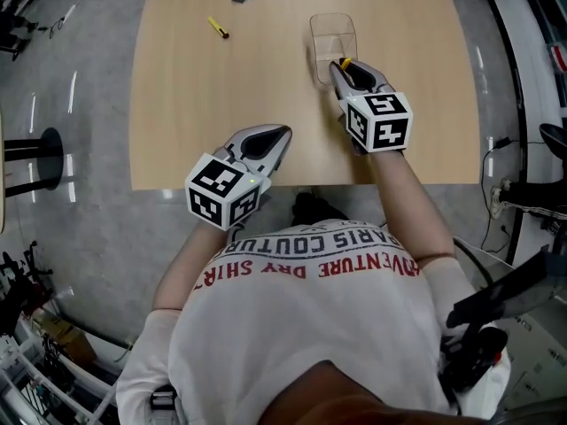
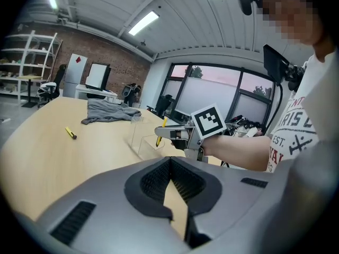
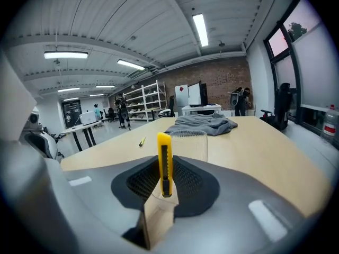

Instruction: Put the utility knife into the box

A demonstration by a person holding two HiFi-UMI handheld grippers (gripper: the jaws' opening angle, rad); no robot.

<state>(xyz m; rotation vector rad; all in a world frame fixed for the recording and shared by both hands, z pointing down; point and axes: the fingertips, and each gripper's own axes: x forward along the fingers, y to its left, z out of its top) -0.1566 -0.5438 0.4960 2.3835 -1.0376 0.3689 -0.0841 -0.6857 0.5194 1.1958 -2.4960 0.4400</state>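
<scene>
1. Your right tool [image 1: 345, 69] is clamped on the slim yellow plastic utility knife [image 3: 164, 155], gripping its lower part. The knife stands upright between the pads, at the near end of the clear, open-topped plastic box [image 1: 332, 34].
2. Your left tool [image 2: 170, 163] is closed with nothing in it and is held low near the front edge of the pale wooden table [image 1: 195, 104], well away from the box.
3. Risk: if you let go with the knife this upright, it could strike the near rim and tip out onto the table.
4. Risk: the box looks light (nothing steadies it), so a nudge from the tool may slide it.
5. Hard to make out: no view settles whether the knife's end is already inside the walls or only above the rim.
6. The blade cannot be seen, so whether it is out or retracted is unknown.
7. The box's transparent walls almost vanish against the table.
</scene>
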